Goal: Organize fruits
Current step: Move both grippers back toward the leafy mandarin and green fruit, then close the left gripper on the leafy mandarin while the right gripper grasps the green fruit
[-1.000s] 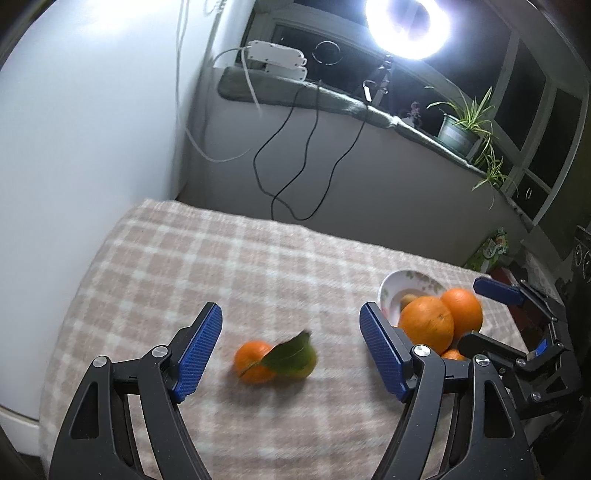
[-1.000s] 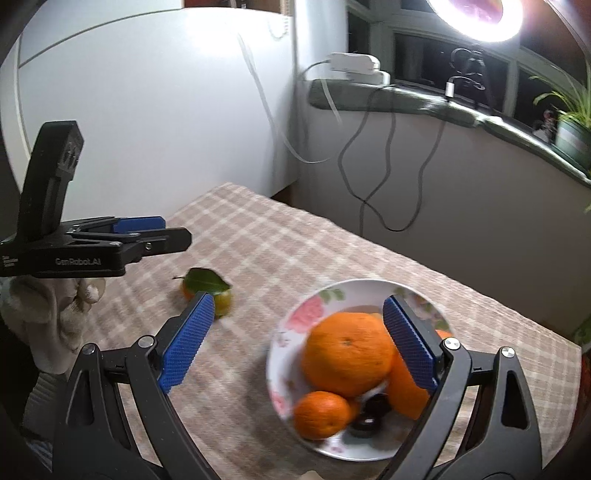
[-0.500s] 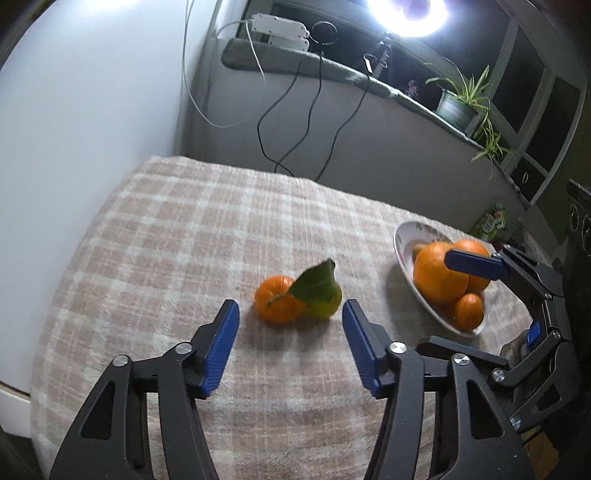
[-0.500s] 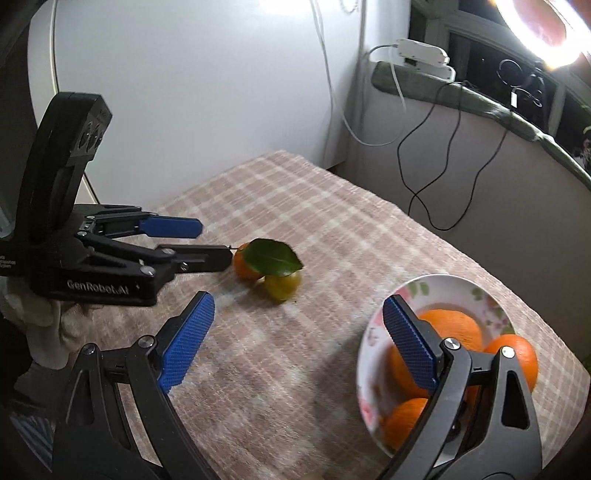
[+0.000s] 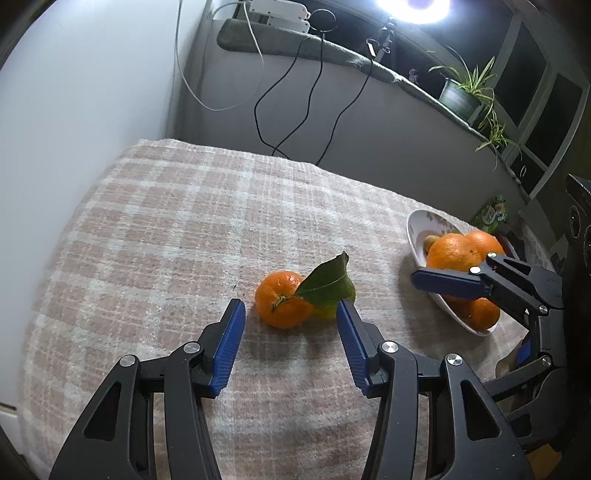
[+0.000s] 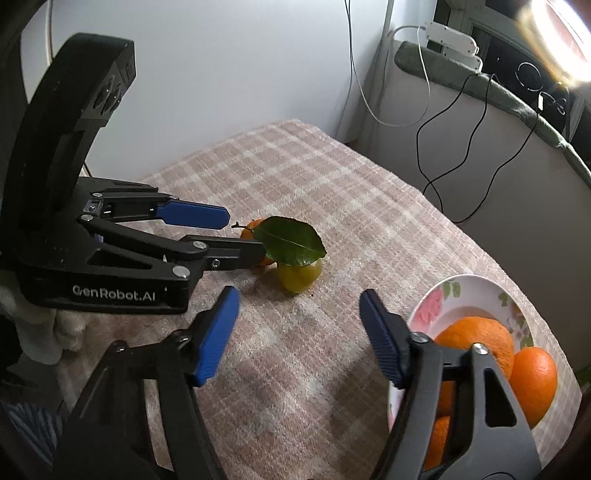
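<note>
Two grippers are working over the checked cloth [image 5: 166, 236]. We are lowering the left gripper [image 5: 291, 317] at lower centre of the left wrist view; its jaws are closing, and the pads are not pressing on anything. The tangerine [image 5: 282, 304] is sitting just past the fingertips, between their lines, with a green leaf [image 5: 327, 284] on its stem. A small yellow-green fruit [image 6: 299, 275] is touching it, mostly hidden under the leaf in that view.

We are holding the right gripper [image 6: 299, 306] at bottom centre of the right wrist view; its jaws are closing too, with bare cloth between them and nothing gripped. The yellow-green fruit is lying just ahead of its tips. The left gripper is reaching in from the left of that frame, its lower finger overlapping the tangerine [image 6: 258, 243].

We are seeing the flowered plate [image 6: 461, 291] at lower right of the right view, at right of the left view, holding several oranges [image 6: 480, 339]. A ring light [image 5: 413, 7] is glaring at the top.
</note>
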Demonstrator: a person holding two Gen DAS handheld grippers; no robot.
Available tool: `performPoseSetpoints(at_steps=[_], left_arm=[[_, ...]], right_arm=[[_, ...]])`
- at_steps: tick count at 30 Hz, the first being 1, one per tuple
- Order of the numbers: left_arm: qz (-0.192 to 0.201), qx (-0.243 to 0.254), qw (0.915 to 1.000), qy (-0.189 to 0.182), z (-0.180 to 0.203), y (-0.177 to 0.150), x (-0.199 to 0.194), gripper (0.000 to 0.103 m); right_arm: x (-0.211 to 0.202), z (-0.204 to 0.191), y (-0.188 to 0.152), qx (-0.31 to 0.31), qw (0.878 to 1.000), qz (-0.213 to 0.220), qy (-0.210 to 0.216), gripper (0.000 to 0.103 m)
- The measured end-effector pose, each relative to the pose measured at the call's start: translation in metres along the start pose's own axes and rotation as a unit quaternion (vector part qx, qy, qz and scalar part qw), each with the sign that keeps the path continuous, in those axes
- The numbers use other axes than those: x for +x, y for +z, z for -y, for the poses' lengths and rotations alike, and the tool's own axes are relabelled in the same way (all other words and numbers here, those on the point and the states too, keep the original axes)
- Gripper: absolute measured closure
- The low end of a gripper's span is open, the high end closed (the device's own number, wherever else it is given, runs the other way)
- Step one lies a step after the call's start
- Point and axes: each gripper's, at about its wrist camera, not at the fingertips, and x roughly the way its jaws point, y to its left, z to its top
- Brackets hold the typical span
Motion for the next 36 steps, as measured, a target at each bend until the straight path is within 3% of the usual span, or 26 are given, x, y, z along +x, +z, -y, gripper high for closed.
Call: performPoseSetpoints(at_steps=[9, 18, 36], left_arm=[[-0.014, 0.008, 0.9999, 0.001, -0.004, 0.005, 0.015, 0.054], [-0.014, -0.003, 0.9998, -0.012, -0.011, 0.009, 0.021, 0.066], [0.002, -0.033, 0.9992, -0.023, -0.033, 0.014, 0.015, 0.067]], right_arm=[[0.018, -0.003, 0.006, -0.016, 1.0, -0.018, -0.012, 0.041], [0.028, 0.008, 0.01, 0.0, 1.0, -0.027, -0.013, 0.041], [0.05, 0.009, 0.025, 0.013, 0.999, -0.036, 0.007, 0.049]])
